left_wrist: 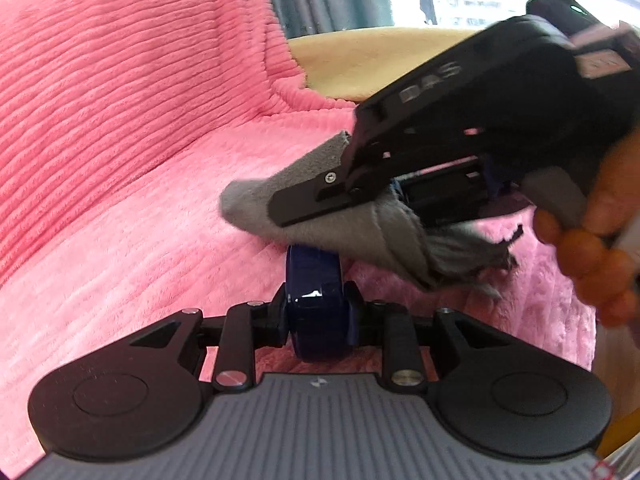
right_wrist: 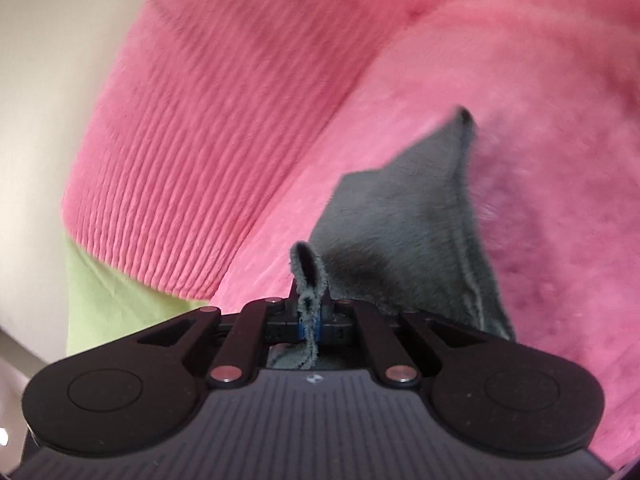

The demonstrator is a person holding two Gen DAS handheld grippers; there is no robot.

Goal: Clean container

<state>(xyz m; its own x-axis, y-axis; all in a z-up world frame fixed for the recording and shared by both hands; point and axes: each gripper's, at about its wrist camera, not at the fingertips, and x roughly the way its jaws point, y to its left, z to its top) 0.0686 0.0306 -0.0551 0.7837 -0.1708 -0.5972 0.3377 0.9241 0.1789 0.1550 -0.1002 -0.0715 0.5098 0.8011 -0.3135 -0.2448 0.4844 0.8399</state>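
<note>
My left gripper (left_wrist: 316, 312) clamps the dark blue container (left_wrist: 316, 300) between its fingers, above the pink blanket (left_wrist: 120, 160). My right gripper (right_wrist: 310, 320) pinches the grey cloth (right_wrist: 400, 232), which drapes over the container's far end.

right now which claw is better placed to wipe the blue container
The right claw: it is shut on the grey cloth, which already lies over the top of the blue container. The left claw is shut on the container, holding it.
</note>
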